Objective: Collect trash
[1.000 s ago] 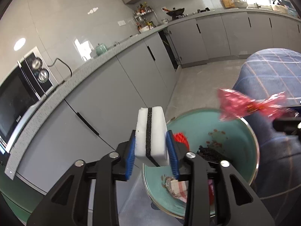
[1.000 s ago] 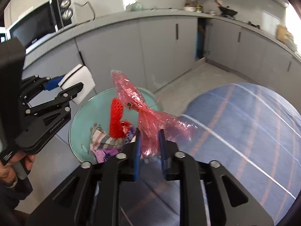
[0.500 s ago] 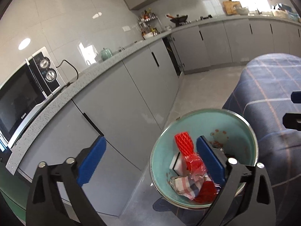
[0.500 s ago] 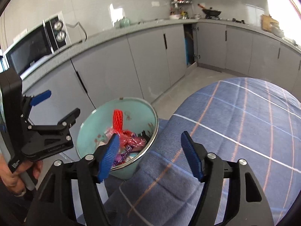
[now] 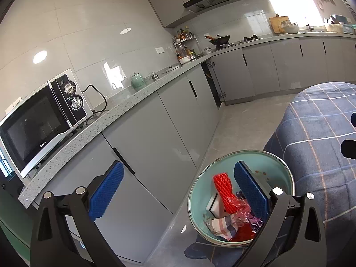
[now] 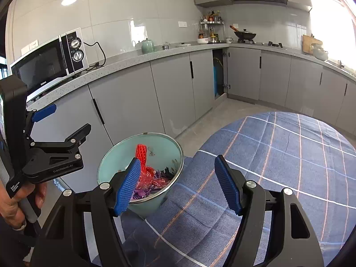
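Note:
A teal bin [image 5: 273, 169] with a metal rim stands on the floor beside the table, also seen in the right wrist view [image 6: 155, 144]. Inside it lie a red foam net [image 5: 222, 189], a white sponge [image 5: 213, 207], a crumpled red plastic wrapper [image 5: 241, 207] and a checked scrap [image 5: 222, 224]. My left gripper [image 5: 178, 169] hovers above and left of the bin, open and empty; it also shows at the left of the right wrist view [image 6: 71, 118]. My right gripper [image 6: 178, 161] is open and empty above the bin's near rim and the table edge.
A table under a blue plaid cloth [image 6: 289, 155] fills the right side, touching the bin. Grey cabinets [image 5: 155, 133] and a speckled counter with a microwave [image 5: 40, 124] run behind. A person's hand [image 6: 13, 204] holds the left gripper's handle.
The left gripper opened and the white sponge dropped into the bin. The right gripper opened and the red wrapper fell in too. Both grippers then rose and drew back from the bin.

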`<state>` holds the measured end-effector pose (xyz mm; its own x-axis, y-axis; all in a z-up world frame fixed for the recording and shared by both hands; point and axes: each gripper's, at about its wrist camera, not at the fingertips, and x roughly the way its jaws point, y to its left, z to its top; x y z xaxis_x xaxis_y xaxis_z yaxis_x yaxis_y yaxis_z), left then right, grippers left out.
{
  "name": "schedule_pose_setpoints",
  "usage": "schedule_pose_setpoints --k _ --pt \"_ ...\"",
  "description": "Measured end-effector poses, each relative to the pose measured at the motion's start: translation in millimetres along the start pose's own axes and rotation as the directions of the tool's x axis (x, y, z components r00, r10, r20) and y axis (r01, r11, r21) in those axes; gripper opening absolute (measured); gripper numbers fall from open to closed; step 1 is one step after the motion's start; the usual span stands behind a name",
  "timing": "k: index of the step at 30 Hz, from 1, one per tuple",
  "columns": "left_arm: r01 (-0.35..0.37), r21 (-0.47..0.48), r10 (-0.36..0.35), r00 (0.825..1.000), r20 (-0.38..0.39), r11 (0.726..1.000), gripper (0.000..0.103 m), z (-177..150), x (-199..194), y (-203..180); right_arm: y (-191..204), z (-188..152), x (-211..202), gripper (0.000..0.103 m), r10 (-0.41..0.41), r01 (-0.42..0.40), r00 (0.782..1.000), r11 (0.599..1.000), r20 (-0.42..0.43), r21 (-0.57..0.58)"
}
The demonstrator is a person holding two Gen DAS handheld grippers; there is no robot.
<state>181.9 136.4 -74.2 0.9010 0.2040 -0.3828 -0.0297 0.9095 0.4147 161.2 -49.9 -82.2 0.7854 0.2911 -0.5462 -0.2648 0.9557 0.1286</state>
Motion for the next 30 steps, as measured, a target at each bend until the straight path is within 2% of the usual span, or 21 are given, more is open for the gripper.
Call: schedule_pose_setpoints --k 12,30 --pt "-0.001 0.007 0.001 1.000 -0.023 1.000 0.098 -2 4 -3 5 0 -1 0.069 -0.005 0.005 1.000 1.000 0.016 -0.017" --pt "-0.020 0.012 0.020 1.000 -0.015 1.000 0.098 -2 3 0 12 5 -8 0.071 -0.008 0.010 0.999 0.999 0.040 -0.039"
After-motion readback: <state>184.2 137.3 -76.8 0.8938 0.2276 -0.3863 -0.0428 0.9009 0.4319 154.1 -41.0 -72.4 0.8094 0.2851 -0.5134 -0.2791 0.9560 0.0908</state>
